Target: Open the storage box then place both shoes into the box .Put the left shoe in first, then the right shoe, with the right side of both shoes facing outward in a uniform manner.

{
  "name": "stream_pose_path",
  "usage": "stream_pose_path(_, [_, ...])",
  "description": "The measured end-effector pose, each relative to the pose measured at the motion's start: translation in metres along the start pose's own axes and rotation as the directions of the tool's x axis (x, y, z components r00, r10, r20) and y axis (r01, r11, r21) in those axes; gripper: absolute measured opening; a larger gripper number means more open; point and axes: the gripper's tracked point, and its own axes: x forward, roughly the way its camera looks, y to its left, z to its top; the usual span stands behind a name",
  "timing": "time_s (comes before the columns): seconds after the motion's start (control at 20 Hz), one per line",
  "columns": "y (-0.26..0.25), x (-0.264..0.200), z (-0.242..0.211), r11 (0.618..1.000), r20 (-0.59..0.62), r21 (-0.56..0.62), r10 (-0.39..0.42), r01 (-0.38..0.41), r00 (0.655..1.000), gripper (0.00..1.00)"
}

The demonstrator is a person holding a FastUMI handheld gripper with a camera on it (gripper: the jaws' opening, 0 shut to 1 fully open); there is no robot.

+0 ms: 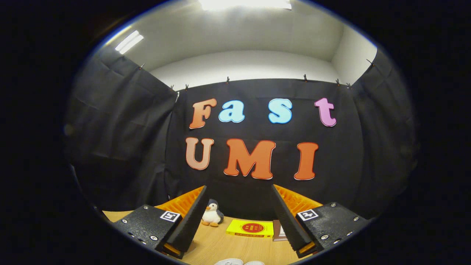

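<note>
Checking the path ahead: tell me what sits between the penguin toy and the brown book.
In the gripper view, a yellow book lies flat on the table between the penguin toy and the brown book, beyond the open gripper.

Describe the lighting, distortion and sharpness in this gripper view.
Gripper view: strong fisheye bend, the curtain top bowing as a curve; bright ceiling lights blow out to white glare, while the wooden table is evenly lit; the gripper has its fingers open and sharp, with the penguin toy and yellow book beyond them also fairly crisp; white shapes at the near table edge are cut off.
</note>
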Motion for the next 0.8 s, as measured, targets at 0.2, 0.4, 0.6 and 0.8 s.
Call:
stream_pose_path(0.2, [0.023,0.002,-0.050,0.996,-0.149,0.058,0.074,-0.066,0.986,1.00])
stream_pose_path(0.4, [0.073,-0.013,-0.107,0.904,-0.365,0.404,0.299,-0.139,0.882,1.00])
stream_pose_path(0.6, [0.099,-0.007,-0.160,0.744,-0.465,0.668,0.443,-0.025,0.766,0.97])
stream_pose_path(0.8, [0.136,-0.021,-0.213,0.665,-0.539,0.746,0.565,0.041,0.624,0.97])
